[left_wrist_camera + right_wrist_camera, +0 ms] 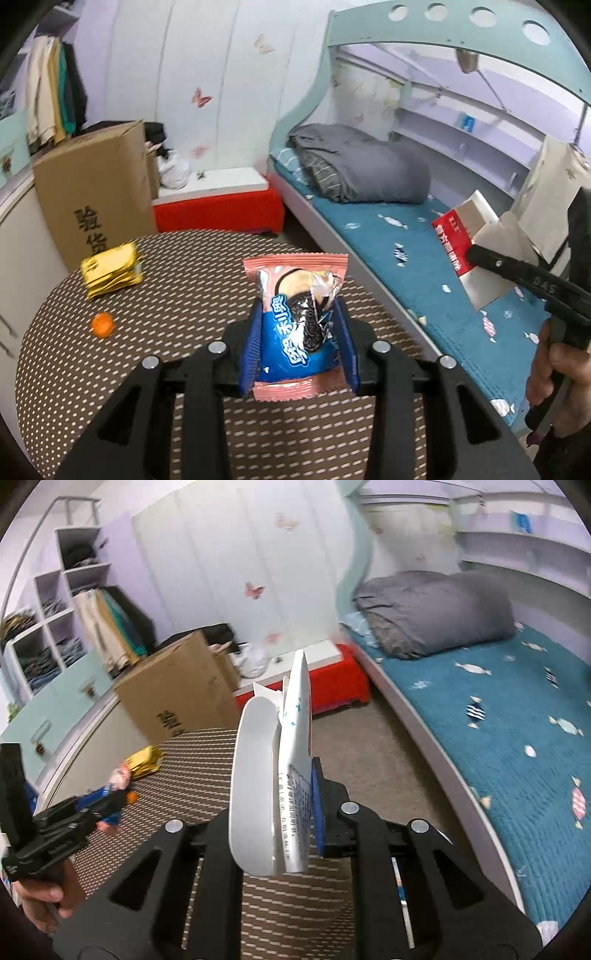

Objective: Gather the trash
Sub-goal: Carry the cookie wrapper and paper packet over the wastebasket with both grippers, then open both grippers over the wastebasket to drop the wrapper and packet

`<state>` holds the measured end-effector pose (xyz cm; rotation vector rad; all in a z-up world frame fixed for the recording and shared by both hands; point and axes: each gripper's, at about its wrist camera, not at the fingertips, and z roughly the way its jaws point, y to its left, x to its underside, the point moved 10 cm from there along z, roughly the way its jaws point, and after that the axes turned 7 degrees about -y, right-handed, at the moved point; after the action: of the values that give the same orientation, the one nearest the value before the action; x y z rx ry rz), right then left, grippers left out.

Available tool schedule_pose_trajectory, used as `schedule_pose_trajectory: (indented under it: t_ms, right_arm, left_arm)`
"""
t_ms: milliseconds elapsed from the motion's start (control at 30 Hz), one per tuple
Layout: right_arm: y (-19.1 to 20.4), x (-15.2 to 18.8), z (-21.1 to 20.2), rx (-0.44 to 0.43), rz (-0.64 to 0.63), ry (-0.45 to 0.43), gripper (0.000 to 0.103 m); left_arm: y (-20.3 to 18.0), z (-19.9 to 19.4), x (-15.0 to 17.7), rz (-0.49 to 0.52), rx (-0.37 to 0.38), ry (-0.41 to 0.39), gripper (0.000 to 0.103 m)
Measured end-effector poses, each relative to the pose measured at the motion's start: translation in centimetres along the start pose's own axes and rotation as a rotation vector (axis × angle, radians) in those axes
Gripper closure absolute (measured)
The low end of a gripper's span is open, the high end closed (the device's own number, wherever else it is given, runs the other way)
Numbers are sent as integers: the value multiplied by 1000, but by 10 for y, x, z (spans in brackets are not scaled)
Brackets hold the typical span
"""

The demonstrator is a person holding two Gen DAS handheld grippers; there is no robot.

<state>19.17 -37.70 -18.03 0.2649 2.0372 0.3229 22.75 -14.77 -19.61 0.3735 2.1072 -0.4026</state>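
Cardboard box [92, 192] — contents hidden | left gripper [299, 332] clamps cookie packet [295, 317]

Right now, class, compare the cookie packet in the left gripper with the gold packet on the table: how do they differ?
The cookie packet is pink and blue with a cookie pictured; the gold packet is plain shiny gold. The cookie packet stands upright, clamped in the left gripper above the table; the gold packet lies flat there, untouched. Both are crinkly snack wrappers.

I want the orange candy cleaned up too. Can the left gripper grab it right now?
Probably not yet: the left gripper is shut on the cookie packet, so its jaws are full. The orange candy lies uncovered on the table.
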Motion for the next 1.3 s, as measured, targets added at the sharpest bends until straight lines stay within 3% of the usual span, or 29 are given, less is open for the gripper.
schedule_pose_trajectory:
  t_ms: [167,333,700,733,767,800,833,900,1000,1300]
  right_arm:
    - [-69,15,10,91,62,41,89]
    - [-130,53,42,157,138,143,89]
    - [-210,138,124,203,283,347,86]
    - [-216,144,130,210,297,363,82]
    - [-222,152,136,209,315,382,69]
    - [-228,157,140,215,327,393,54]
    - [-235,161,141,229,342,393,31]
    - [-242,163,139,228,367,379,31]
    - [-253,157,129,237,395,345,18]
    - [-275,112,77,262,431,196,14]
  left_arm:
    - [-40,15,-7,29,48,4,67]
    - [-76,32,-5,59,95,26,67]
    - [-134,82,4,122,136,96,67]
    - [-140,90,6,129,139,108,67]
    - [-146,97,8,135,143,119,67]
    - [-151,103,10,143,147,129,67]
    - [-158,112,13,154,152,144,67]
    - [-168,125,18,166,166,168,67]
    - [-187,150,29,190,187,214,67]
    - [-232,217,74,235,232,391,67]
